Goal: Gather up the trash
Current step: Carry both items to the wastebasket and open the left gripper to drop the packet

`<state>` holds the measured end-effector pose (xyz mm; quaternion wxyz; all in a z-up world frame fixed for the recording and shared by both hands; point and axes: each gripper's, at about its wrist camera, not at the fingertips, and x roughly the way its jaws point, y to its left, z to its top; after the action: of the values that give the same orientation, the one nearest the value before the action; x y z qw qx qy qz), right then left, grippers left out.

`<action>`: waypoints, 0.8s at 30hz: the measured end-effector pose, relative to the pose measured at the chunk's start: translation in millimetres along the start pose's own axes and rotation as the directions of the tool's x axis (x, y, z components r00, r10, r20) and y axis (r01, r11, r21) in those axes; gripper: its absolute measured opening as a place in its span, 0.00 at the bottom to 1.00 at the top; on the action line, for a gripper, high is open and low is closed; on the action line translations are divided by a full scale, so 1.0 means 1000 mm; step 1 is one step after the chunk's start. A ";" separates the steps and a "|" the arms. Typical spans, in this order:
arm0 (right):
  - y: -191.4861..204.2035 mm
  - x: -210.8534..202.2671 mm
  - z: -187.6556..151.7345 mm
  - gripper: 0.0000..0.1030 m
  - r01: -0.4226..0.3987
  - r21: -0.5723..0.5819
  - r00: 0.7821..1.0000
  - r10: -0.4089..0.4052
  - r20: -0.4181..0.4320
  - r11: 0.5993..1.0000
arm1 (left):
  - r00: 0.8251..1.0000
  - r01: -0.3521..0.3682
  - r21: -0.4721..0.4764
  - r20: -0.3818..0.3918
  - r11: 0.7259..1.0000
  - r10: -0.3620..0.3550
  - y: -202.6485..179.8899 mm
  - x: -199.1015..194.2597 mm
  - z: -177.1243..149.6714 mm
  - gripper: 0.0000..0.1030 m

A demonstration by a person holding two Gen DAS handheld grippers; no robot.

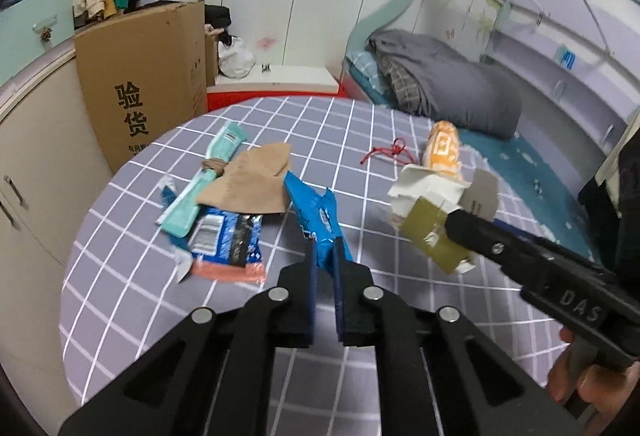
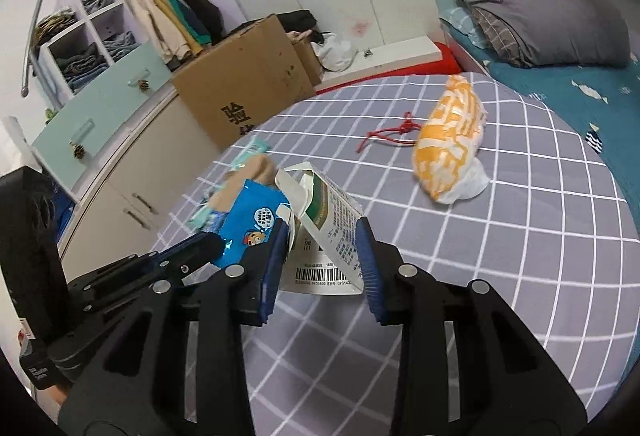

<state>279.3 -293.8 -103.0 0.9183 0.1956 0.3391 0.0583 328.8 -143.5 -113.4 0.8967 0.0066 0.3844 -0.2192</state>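
Mid-collection: the left tool (image 1: 323, 254) pinched a crinkled blue snack wrapper (image 1: 316, 214); the right tool (image 2: 322, 256) clamped a torn white carton (image 2: 328, 224). Both likely needed carrying to a bin.

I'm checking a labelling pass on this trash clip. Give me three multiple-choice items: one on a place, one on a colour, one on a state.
1. Where does the red string lie?
A. on the checked cloth beside the orange-and-white bag
B. inside the cardboard box
C. in the left gripper

2. What colour is the wrapper in the left gripper?
A. green
B. blue
C. yellow

3. What is the right gripper doing?
A. hanging open over nothing
B. holding the string
C. closed on a crumpled paper carton

Answers:
1 A: it rests on the cloth left of the bag.
2 B: blue foil shows between its fingers.
3 C: both pads press the carton's sides.
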 end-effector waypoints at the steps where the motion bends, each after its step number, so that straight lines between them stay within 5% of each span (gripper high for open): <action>1: 0.003 -0.002 -0.001 0.34 -0.004 -0.002 1.000 0.004 0.001 1.000 | 1.000 0.008 -0.003 0.009 1.000 -0.008 0.002 -0.007 -0.002 0.06; 12: 0.085 -0.017 -0.020 0.34 -0.101 -0.085 0.995 0.101 -0.011 0.991 | 0.990 0.029 -0.069 0.140 0.997 -0.019 0.050 -0.093 -0.028 0.06; 24: 0.232 0.029 -0.079 0.34 -0.285 -0.242 0.953 0.248 -0.174 0.927 | 0.972 -0.116 -0.286 0.166 0.951 0.168 0.184 -0.175 -0.099 0.06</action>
<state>256.7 -48.9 -82.9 0.8936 0.1110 0.3621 0.2410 227.4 108.5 -90.4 0.9347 -0.1105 0.3232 -0.0982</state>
